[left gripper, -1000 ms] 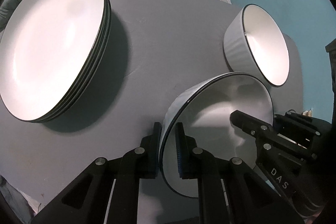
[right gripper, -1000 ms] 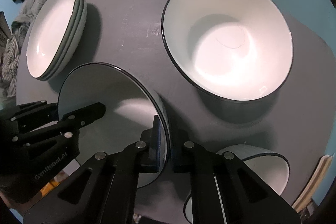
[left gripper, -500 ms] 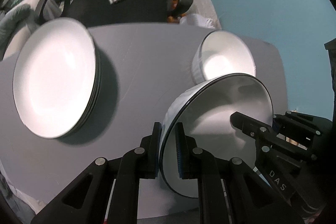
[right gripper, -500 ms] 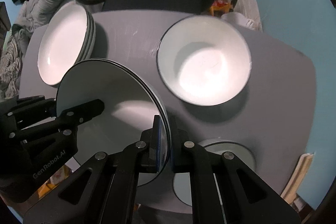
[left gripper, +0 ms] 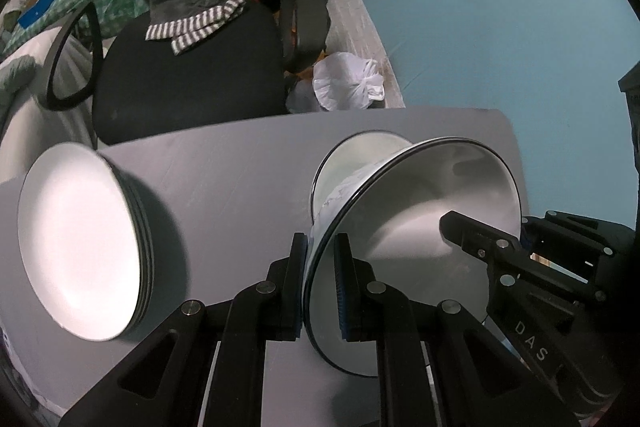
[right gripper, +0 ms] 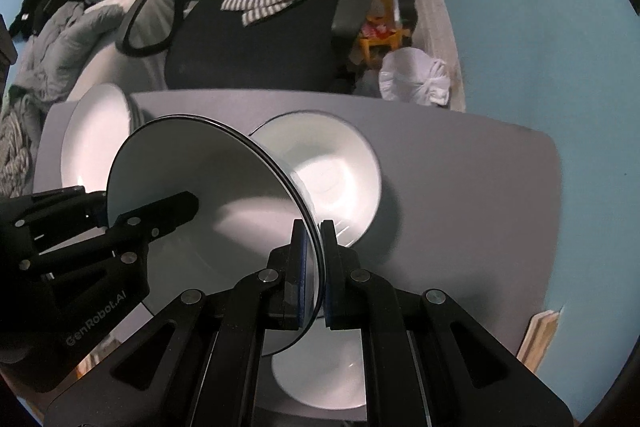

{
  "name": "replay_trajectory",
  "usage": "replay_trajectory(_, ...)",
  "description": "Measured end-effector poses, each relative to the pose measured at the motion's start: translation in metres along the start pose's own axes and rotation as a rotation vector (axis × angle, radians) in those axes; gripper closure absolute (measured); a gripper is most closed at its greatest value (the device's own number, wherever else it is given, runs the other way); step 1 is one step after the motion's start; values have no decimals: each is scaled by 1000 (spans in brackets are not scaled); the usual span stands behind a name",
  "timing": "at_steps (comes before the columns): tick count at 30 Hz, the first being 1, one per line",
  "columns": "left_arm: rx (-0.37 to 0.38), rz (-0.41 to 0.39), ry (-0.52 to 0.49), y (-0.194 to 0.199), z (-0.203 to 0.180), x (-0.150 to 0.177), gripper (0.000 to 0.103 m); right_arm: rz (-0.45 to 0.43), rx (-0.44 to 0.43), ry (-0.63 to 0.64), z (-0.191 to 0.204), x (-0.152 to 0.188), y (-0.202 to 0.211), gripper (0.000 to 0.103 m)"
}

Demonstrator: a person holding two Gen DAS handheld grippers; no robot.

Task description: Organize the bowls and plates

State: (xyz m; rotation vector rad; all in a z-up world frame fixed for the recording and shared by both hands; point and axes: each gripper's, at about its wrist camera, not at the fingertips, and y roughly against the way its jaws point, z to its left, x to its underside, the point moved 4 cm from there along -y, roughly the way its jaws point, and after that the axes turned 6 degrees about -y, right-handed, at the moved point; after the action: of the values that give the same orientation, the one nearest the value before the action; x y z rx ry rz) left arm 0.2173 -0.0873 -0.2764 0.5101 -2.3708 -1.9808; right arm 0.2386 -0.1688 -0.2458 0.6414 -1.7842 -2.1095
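Observation:
Both grippers hold one white bowl with a dark rim (left gripper: 424, 211), also in the right wrist view (right gripper: 216, 187), lifted above the grey table. My left gripper (left gripper: 320, 283) is shut on its left rim; my right gripper (right gripper: 314, 267) is shut on the opposite rim. A second white bowl (right gripper: 336, 179) stands on the table behind the held one and shows partly in the left wrist view (left gripper: 352, 155). A stack of white plates (left gripper: 80, 247) lies on the table's left side and shows in the right wrist view (right gripper: 96, 131). A third bowl (right gripper: 320, 375) sits below my right gripper, partly hidden.
The grey table (left gripper: 240, 179) ends just behind the bowls. A black office chair (left gripper: 184, 67) with a striped cloth stands past its far edge, next to a white plastic bag (left gripper: 348, 79). A blue wall is on the right.
Both grippers have risen and pulled back with the bowl. The table, plates and other bowls now look smaller and lower, and the chair has come into view.

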Motion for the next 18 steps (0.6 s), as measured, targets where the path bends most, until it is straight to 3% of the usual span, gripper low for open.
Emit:
replay_trajectory(7, -20, 15, -34, -10, -9, -19, 91, 15, 8, -33, -18, -15, -10, 96)
replay_trajectory(18, -45, 50, -58, -26, -17, -24, 91, 52, 16, -64, -31, -21, -27, 96)
